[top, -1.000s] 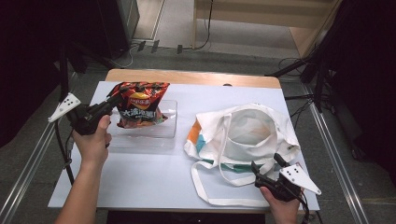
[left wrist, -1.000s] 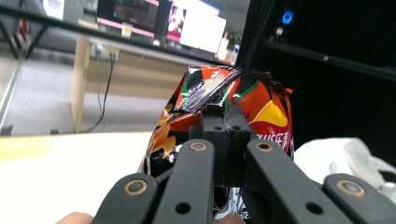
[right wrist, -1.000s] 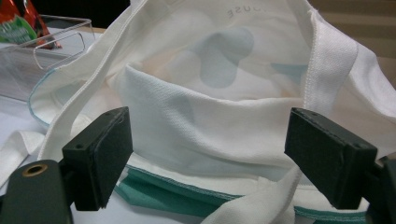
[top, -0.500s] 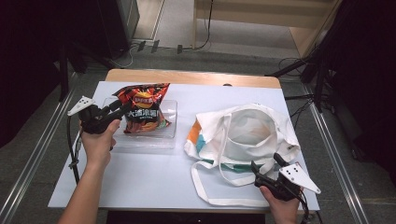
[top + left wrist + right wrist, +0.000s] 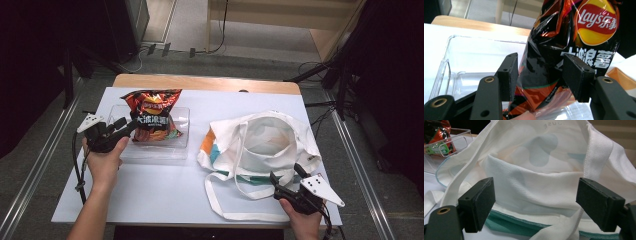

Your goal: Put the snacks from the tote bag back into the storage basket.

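A red and black Lay's chip bag (image 5: 152, 117) stands upright in a clear plastic tray (image 5: 150, 155) at the table's left. My left gripper (image 5: 129, 125) reaches in from the tray's left side. Its jaws have just been opening and now stand open around the bag's lower part (image 5: 584, 37), the pads beside the foil without squeezing it. A white tote bag (image 5: 265, 140) lies open-mouthed at the right. My right gripper (image 5: 286, 172) rests at the tote's near edge, open wide, with the tote's rim (image 5: 536, 182) in front of its jaws and nothing gripped.
The tote's long white straps (image 5: 220, 200) loop across the white table cover (image 5: 165, 195) toward the front edge. A wooden strip (image 5: 205, 82) runs along the table's far side. In the right gripper view, the tray's corner (image 5: 459, 137) sits beyond the tote.
My left hand has sunk and brought the chip bag lower into the tray. Its jaws went from shut on the bag's edge to open. The right hand has stayed put.
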A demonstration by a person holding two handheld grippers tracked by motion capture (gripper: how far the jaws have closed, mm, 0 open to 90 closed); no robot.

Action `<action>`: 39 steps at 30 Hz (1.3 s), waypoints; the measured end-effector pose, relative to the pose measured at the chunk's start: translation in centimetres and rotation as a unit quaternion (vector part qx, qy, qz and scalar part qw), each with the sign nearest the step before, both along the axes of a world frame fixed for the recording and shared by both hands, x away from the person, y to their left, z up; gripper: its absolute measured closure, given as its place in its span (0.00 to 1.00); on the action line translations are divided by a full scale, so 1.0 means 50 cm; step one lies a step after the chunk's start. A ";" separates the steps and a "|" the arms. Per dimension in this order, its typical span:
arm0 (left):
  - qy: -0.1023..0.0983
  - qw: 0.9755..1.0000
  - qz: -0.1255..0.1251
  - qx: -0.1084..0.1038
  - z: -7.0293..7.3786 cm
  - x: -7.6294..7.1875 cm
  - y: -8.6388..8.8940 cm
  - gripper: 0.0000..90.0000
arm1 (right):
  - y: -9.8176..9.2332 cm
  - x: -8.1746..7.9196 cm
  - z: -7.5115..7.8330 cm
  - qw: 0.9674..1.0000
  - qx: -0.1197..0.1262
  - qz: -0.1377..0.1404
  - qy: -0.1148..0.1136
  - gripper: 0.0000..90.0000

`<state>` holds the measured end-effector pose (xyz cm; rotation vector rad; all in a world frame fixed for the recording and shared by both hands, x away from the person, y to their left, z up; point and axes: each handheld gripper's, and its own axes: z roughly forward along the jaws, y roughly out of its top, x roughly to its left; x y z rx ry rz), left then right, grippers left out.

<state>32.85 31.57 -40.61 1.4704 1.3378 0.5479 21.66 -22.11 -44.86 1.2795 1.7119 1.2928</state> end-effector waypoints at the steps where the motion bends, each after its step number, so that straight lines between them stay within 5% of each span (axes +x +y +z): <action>1: 0.000 1.000 0.001 -0.001 -0.001 -0.002 0.000 0.53 | 0.000 0.000 0.000 1.000 0.000 0.001 0.000 0.18; 8: -0.019 1.000 0.001 0.001 0.005 -0.033 0.007 0.48 | -0.003 0.001 0.001 1.000 0.001 0.002 -0.002 0.18; 16: -0.043 0.999 0.001 0.029 -0.002 -0.068 0.005 0.33 | -0.007 0.004 0.002 1.000 0.003 0.001 -0.002 0.18; 26: -0.041 0.995 -0.015 0.090 -0.012 -0.101 -0.026 0.14 | -0.013 0.008 0.003 1.000 0.007 0.001 -0.002 0.18; 39: -0.035 0.994 -0.030 0.097 -0.023 -0.142 -0.038 0.04 | -0.020 0.013 0.005 1.000 0.008 -0.002 -0.005 0.18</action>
